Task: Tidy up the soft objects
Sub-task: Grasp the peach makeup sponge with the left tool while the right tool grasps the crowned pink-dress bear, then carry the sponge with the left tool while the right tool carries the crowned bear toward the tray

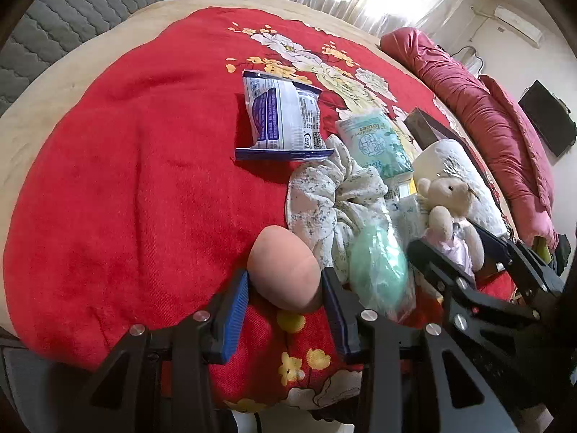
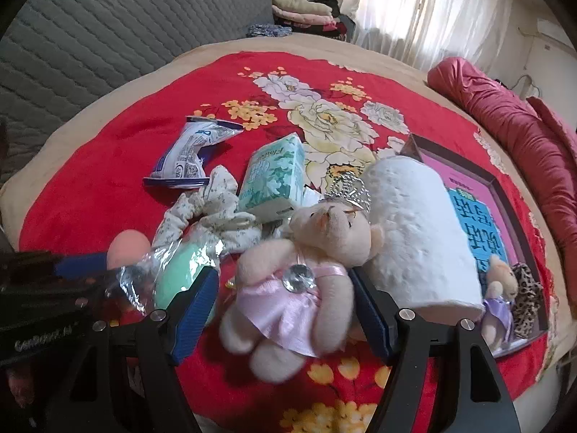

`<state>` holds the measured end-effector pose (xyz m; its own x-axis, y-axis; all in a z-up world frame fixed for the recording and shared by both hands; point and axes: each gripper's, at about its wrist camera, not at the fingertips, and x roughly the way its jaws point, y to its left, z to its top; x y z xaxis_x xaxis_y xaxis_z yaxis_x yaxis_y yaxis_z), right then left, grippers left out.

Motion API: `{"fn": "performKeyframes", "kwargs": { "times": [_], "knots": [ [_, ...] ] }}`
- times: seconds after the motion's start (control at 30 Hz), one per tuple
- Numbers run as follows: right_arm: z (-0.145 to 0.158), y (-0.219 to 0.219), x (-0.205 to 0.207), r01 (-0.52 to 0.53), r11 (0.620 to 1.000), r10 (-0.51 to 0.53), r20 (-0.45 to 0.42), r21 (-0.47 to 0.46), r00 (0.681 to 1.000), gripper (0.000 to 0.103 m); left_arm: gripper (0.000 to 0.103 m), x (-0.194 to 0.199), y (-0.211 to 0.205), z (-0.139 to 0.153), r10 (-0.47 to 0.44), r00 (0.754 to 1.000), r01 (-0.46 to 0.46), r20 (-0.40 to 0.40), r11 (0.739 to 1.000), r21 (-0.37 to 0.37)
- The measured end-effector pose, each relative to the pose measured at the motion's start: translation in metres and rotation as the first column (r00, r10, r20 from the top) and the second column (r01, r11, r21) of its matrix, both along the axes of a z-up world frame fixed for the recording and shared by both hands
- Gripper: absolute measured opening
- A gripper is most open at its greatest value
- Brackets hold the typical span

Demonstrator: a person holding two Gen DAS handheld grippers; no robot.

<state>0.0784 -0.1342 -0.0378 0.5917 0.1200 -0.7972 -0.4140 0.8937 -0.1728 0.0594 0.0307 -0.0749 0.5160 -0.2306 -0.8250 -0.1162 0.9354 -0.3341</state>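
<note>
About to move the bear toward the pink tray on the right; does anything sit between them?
Yes. The white paper roll lies right beside the teddy bear, between it and the pink tray.

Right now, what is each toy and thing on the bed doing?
Left gripper: shut on peach egg-shaped sponge.
Right gripper: shut on cream plush bear in pink dress.
White paper roll: lying on its side.
Mint tissue pack: sealed, lying flat.
Floral cloth scrunchie: crumpled.
Small bear in purple dress: inside the box.

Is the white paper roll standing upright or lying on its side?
On its side: the white paper roll lies along the red blanket, its flat end facing the camera.
</note>
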Motion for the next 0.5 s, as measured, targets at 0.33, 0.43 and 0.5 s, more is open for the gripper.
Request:
{"fn": "performKeyframes", "kwargs": {
  "times": [0.33, 0.43, 0.5],
  "knots": [
    [0.004, -0.003, 0.011, -0.064, 0.996, 0.063, 0.016, 0.065, 0.998, 0.044, 0.040, -0.001, -0.002, 0.000, 0.002, 1.000, -0.002, 0.014, 1.000, -0.005],
    [0.012, -0.003, 0.007, -0.087, 0.993, 0.084, 0.046, 0.078, 0.995, 0.044, 0.039, -0.003, -0.002, 0.002, 0.006, 1.000, -0.006, 0.026, 1.000, -0.013],
    [0.018, -0.004, 0.003, -0.101, 0.991, 0.095, 0.066, 0.093, 0.993, 0.044, 0.039, -0.004, -0.001, 0.003, 0.009, 0.999, -0.009, 0.033, 1.000, -0.018]
  ]
}}
